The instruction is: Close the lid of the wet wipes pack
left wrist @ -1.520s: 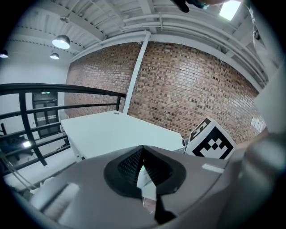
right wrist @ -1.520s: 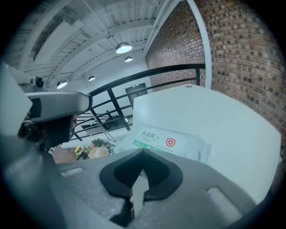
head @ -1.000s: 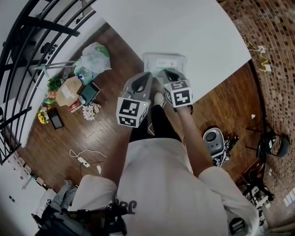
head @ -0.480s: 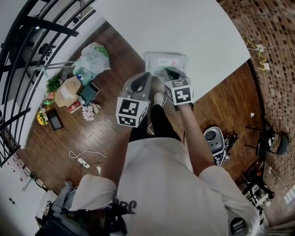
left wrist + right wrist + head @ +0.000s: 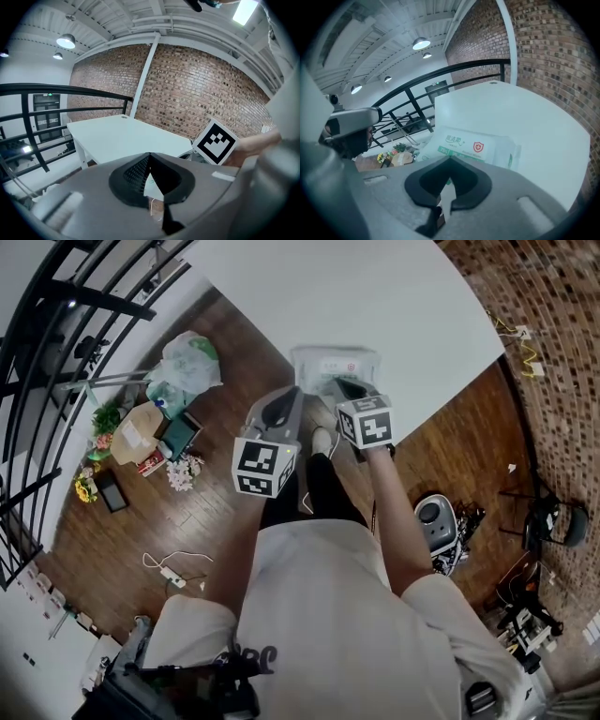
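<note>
- At the near edge of a white table (image 5: 394, 296), a wet wipes pack (image 5: 336, 364) is seen lying flat, its printed top with a red shield mark turned upward; whether its lid is fully down cannot be made out.
- Just short of the pack's near side, the right gripper (image 5: 330, 382) is held with its tip pointed at the pack; contact between them cannot be confirmed from any view.
- The right gripper's two fingers are pressed together at their tips, and nothing is caught between them.
- Beside it, the left gripper (image 5: 299, 391) is held by the pack's near left corner, its marker cube (image 5: 265, 466) turned toward the head camera.
- The left gripper's fingers are likewise brought together, with nothing gripped.
- The two grippers are kept close side by side, in front of the person's white shirt (image 5: 319, 615).
- Below the table, a wooden floor (image 5: 187, 512) is strewn with a plastic bag (image 5: 192, 357), a cardboard box (image 5: 139, 432) and a power strip (image 5: 173, 570).
- A black railing (image 5: 56, 324) and a brick wall (image 5: 197, 89) are shown at the edges of the room.
</note>
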Tool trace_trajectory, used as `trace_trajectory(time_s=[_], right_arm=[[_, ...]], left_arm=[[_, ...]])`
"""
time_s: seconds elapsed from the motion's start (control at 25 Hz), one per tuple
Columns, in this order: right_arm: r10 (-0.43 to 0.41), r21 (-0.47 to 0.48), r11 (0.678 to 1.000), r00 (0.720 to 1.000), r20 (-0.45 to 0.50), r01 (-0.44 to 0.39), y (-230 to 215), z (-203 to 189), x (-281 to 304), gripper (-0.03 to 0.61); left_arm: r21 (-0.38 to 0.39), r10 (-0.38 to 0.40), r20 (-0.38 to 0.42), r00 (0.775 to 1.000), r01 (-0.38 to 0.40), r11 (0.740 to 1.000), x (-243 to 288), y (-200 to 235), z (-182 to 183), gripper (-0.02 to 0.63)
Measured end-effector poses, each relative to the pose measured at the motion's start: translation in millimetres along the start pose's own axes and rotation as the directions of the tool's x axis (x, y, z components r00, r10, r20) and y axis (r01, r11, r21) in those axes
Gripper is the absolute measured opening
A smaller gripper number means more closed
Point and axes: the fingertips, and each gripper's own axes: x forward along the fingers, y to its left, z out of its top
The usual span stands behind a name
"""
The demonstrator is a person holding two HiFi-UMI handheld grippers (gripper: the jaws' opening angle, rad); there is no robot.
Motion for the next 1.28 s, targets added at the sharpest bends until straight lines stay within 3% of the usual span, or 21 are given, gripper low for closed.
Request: trace_trajectory(time_s=[0.16, 0.32, 0.68, 1.0, 1.16, 1.28], right_arm=[[-0.008, -0.004, 1.000, 1.000, -0.004, 0.008, -0.3, 2.1, -9.2, -0.012], [-0.056, -0.123, 0.991, 0.998, -0.042, 0.051, 4.0, 4.2, -8.8, -0.012], [-0.024, 0.015, 1.000, 0.996, -0.081, 0.025, -6.2, -1.0, -4.3, -0.012], [-0.052, -0.130, 0.991, 0.979, -0.198, 0.026, -2.9, -2.3, -0.1, -0.011], [-0.033, -0.095, 0.995, 0.986, -0.164, 0.018, -1.0, 1.2, -0.2, -0.011], [-0.031, 0.003, 1.000, 0.997, -0.067, 0.031, -4.3, 3.9, -9.4, -0.011]], left_arm=[[0.009, -0.015, 0.001, 1.000, 0.015, 1.000, 0.4, -2.9, 3.4, 0.015], [0.011, -0.018, 0.005, 1.000, 0.018, 1.000, 0.8, -2.8, 5.9, 0.015], [0.000, -0.002, -0.010, 1.000, 0.002, 1.000, -0.5, 6.8, -0.2, 0.015], [-0.013, 0.000, -0.010, 1.000, -0.001, 1.000, 0.3, 12.7, -1.6, 0.015], [-0.016, -0.012, 0.000, 1.000, 0.012, 1.000, -0.8, 13.3, 1.2, 0.015], [-0.001, -0.034, 0.022, 0.999, 0.034, 0.999, -4.6, 9.9, 10.7, 0.015]])
